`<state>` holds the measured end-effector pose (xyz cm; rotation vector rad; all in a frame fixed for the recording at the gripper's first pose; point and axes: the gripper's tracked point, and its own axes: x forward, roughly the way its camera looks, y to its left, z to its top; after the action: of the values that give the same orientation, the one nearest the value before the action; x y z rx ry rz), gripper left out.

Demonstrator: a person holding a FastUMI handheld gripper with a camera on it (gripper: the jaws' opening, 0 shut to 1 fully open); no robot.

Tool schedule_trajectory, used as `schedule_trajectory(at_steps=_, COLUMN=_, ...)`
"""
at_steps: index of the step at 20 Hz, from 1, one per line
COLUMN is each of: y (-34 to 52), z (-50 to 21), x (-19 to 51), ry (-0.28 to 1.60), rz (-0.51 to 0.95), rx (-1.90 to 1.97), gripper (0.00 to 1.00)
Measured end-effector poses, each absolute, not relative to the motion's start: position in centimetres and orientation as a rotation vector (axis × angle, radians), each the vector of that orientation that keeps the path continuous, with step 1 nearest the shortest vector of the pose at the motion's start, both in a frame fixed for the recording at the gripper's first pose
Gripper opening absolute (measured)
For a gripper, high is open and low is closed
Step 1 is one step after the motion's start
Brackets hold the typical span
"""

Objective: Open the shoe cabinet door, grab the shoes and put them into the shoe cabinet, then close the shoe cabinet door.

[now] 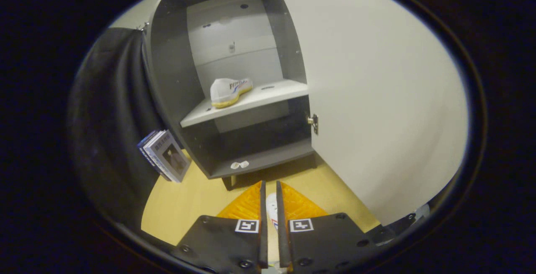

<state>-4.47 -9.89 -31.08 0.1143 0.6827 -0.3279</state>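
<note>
The gripper (271, 190) points down at the cabinet (234, 77) base — fingers pinching a white shoe (271, 209).

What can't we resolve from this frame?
- White thing between the gripper fingers: mostly hidden by them; whether both fingers press on it, unclear.
- Small pale item on the cabinet's bottom shelf: too small to identify.
- Door: outer face turned away.
- Shoe on the middle shelf: far side hidden.

The gripper (271, 190) has black screwed plates, square black-and-white markers, orange-backed fingers (263, 223) nearly closed.
</note>
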Motion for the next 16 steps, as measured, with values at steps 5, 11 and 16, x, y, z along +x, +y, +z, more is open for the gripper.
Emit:
schedule_trajectory(at_steps=5, y=-10.1, z=-38.8, x=-7.0, ry=0.851, rz=-0.332, rx=0.118, gripper=0.19)
schedule_trajectory(at_steps=11, y=-10.3, z=-45.9, x=-9.9, ry=0.972, rz=-0.316, rx=0.115, gripper=0.23)
schedule_trajectory(at_steps=16, y=-10.7, z=-49.4, x=-11.7, ry=1.011, rz=-0.298, rx=0.088, gripper=0.27)
